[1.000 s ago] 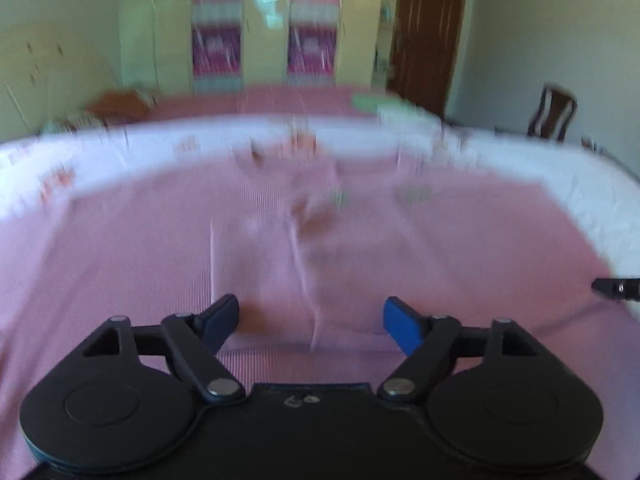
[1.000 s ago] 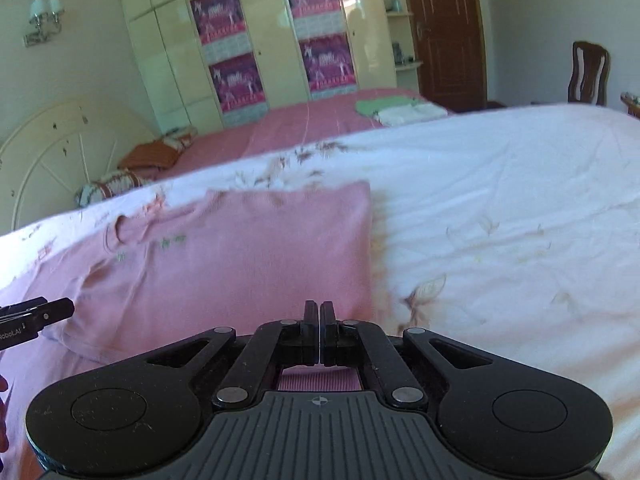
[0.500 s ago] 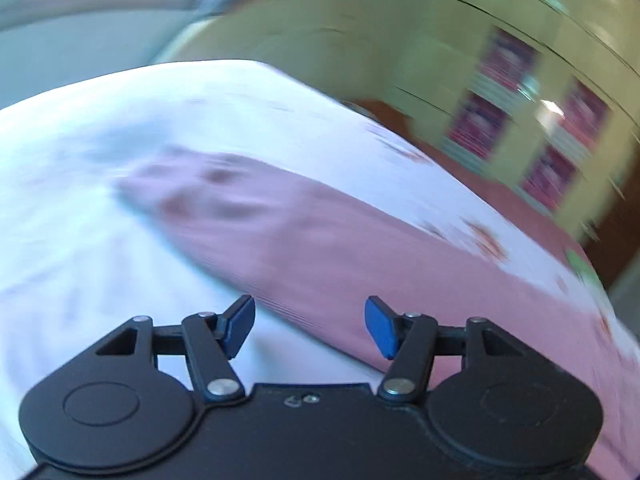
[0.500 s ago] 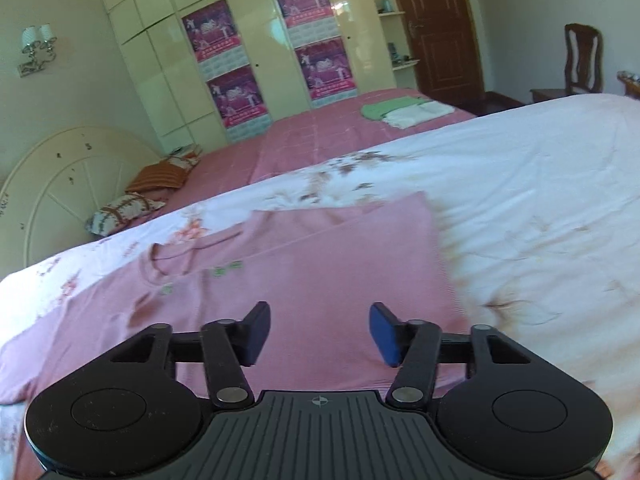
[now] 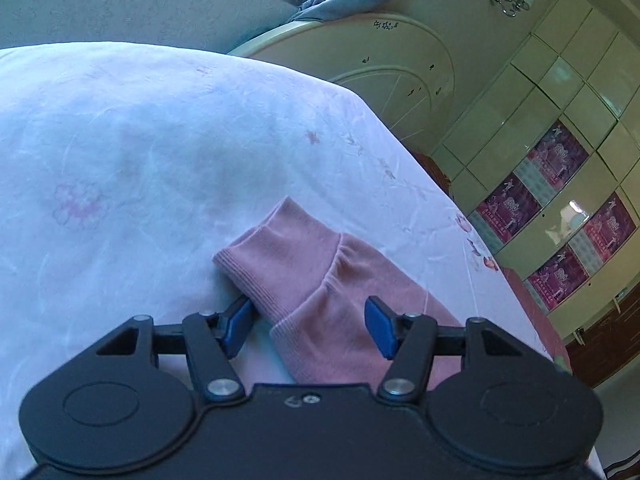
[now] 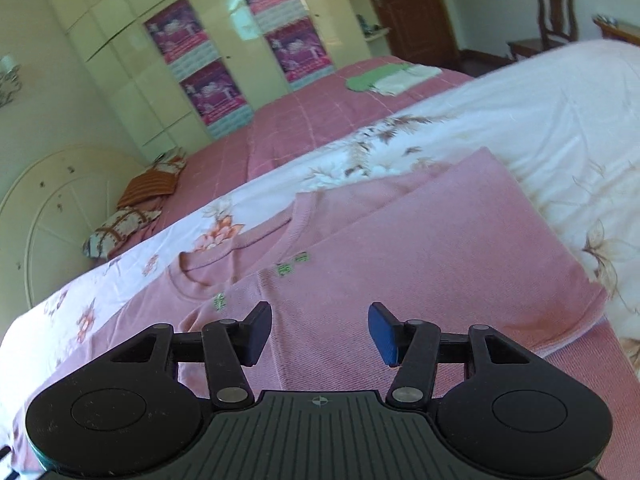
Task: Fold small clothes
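Observation:
A pink sweater (image 6: 420, 264) lies flat on the white floral bedspread (image 6: 560, 120), one side folded over the body. Its neckline (image 6: 236, 248) points to the far left. My right gripper (image 6: 318, 332) is open and empty, just above the folded part. In the left wrist view the sweater's sleeve (image 5: 316, 280) lies stretched out on the bedspread (image 5: 120, 152), with its ribbed cuff (image 5: 276, 252) at the end. My left gripper (image 5: 308, 326) is open around the sleeve just behind the cuff, its left fingertip (image 5: 236, 322) beside the cuff's edge.
A second bed with a pink cover (image 6: 320, 116) stands behind, with folded green and white clothes (image 6: 388, 78) on it. Cream wardrobes with purple posters (image 6: 192, 56) line the far wall. A round cream headboard (image 5: 380, 68) rises at the bed's end. A wooden chair (image 6: 554, 8) stands at the far right.
My right gripper has opened, let go of the sweater's fold and lifted slightly. My left gripper has swung left from the sweater's body to the sleeve cuff, staying open.

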Action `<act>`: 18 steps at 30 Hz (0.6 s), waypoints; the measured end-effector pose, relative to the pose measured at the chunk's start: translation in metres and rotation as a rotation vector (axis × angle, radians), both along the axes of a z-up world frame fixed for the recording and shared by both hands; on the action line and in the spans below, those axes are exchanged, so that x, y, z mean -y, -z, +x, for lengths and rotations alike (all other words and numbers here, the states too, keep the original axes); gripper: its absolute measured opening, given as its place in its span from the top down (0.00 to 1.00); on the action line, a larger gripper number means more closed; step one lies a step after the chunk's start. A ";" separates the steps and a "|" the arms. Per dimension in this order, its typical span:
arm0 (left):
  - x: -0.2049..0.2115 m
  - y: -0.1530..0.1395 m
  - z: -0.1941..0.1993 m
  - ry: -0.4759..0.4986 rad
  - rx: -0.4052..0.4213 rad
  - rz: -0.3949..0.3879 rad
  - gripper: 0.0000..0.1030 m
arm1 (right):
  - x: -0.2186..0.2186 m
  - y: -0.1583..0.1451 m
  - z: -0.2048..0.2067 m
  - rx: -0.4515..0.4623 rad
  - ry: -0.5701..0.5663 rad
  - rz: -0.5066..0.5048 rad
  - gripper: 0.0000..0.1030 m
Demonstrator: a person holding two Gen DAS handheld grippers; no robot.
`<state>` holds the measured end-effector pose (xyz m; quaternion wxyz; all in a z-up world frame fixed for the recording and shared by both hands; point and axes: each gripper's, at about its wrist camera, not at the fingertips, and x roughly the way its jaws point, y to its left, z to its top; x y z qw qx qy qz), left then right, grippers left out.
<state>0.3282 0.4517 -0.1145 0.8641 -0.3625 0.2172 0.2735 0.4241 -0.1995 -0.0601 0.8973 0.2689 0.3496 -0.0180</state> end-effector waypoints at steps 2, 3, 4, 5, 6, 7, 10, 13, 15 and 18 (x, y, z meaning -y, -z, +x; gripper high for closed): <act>-0.007 0.002 0.007 -0.024 -0.025 0.024 0.68 | 0.005 0.001 -0.001 -0.011 0.023 0.015 0.47; -0.010 0.003 0.012 -0.026 -0.060 0.047 0.79 | 0.005 0.001 -0.002 -0.016 0.031 0.015 0.47; -0.011 0.002 0.016 -0.015 -0.074 0.059 0.83 | 0.007 0.001 -0.004 -0.017 0.034 0.017 0.47; -0.009 -0.003 0.019 0.004 -0.080 0.063 0.93 | 0.008 0.000 -0.007 -0.015 0.032 0.016 0.47; 0.001 -0.014 0.020 0.031 -0.075 0.104 0.94 | 0.008 0.000 -0.009 -0.013 0.028 0.014 0.47; 0.015 -0.027 0.021 0.074 -0.054 0.163 0.94 | 0.010 -0.001 -0.011 -0.010 0.024 0.011 0.47; 0.082 -0.066 0.032 0.270 0.027 0.296 0.94 | 0.013 -0.004 -0.018 0.012 0.010 -0.003 0.47; 0.164 -0.085 0.050 0.467 0.060 0.363 0.94 | 0.018 -0.006 -0.023 0.031 0.004 -0.009 0.47; 0.226 -0.087 0.064 0.587 0.068 0.393 0.94 | 0.022 -0.008 -0.026 0.042 0.003 -0.003 0.47; 0.312 -0.079 0.083 0.732 0.055 0.421 0.94 | 0.031 -0.013 -0.032 0.059 -0.002 0.012 0.47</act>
